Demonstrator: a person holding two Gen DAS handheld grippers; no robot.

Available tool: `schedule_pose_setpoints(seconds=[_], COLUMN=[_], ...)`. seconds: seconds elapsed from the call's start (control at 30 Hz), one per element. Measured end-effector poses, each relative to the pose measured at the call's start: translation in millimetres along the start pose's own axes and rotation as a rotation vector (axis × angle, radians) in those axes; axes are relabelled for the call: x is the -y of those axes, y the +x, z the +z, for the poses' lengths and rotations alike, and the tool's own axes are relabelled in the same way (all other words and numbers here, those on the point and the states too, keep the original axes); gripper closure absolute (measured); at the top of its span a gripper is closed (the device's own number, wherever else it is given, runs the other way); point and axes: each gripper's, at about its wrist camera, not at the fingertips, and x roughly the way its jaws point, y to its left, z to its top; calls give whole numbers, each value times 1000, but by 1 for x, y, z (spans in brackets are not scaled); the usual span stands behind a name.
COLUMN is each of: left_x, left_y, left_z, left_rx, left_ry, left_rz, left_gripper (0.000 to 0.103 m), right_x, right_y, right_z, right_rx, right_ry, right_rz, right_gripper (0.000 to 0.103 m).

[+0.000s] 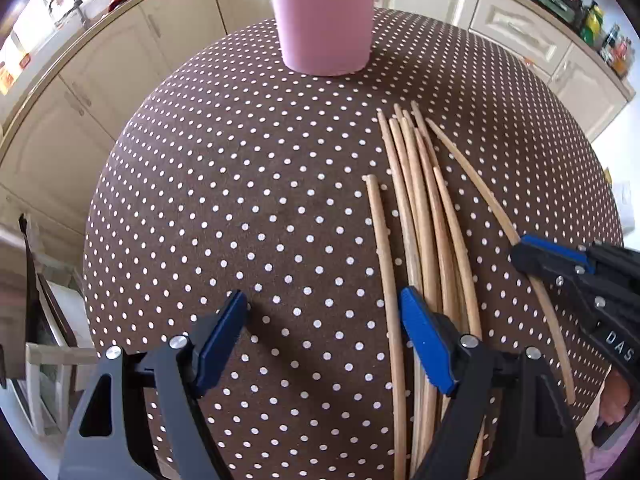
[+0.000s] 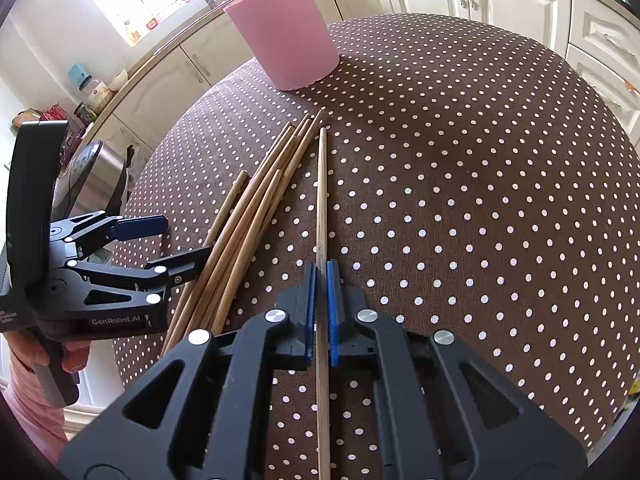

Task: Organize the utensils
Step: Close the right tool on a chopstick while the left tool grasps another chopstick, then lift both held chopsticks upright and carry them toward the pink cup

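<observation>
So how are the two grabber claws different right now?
The right gripper is shut on one chopstick; the left gripper is open and holds nothing. The right has picked a chopstick lying apart; the left is beside the pile. Both have blue pads and black frames.

Wooden chopsticks (image 1: pixel 424 216) fanned flat on table; pink cup (image 1: pixel 324 16) upright beyond.

Pink holder (image 1: pixel 324 16) – rim cut off by top edge.

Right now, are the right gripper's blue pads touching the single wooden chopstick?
Touching. The right wrist view shows the right gripper with both blue pads pressed against the single wooden chopstick, no gap.
</observation>
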Motion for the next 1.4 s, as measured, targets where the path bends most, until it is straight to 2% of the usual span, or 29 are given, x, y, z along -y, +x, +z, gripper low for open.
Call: schedule_pose_setpoints(seconds=[0.07, 0.1, 0.13, 0.2, 0.27, 0.3, 0.33, 0.43, 0.63, 0.83, 1.1, 1.3, 1.4], left_x=[0, 3, -6, 0, 4, 6, 7, 7, -6, -21, -31, -35, -35], left_y=[1, 0, -2, -5, -7, -7, -8, -9, -15, -40, -81, -107, -122], left_z=[0, 0, -12, -19, -22, -22, -23, -28, -57, -71, -66, -43, -32], left_rx=[21, 48, 71, 107, 120, 125, 131, 168, 309, 431, 602, 705, 762], left_ry=[4, 22, 40, 94, 100, 102, 106, 98, 50, -12, -79, -132, -141], left_rz=[6, -5, -17, -16, -19, -12, -4, -20, -52, -94, -112, -163, -164], left_gripper=[27, 36, 50, 63, 80, 94, 96, 97, 97, 97, 97, 97, 97], right_x=[0, 0, 0, 0, -1, -1, -2, -4, 6, -1, -21, -32, -40], right_y=[0, 0, 0, 0, 0, 0, 0, -1, -4, -21, -47, -70, -82], right_z=[0, 0, 0, -1, -1, -1, -2, -3, -6, -6, 3, 17, 26], right_rx=[-1, 0, 1, 5, 8, 10, 12, 21, 46, 134, 259, 345, 390], right_ry=[1, 2, 3, 17, 22, 25, 31, 39, 119, 107, 62, 23, -3], right_rz=[-2, -3, -4, -4, -12, -17, -23, -29, 24, 24, -7, -15, -32], right_gripper=[97, 97, 97, 97, 97, 97, 97, 97, 97, 97, 97, 97, 97])
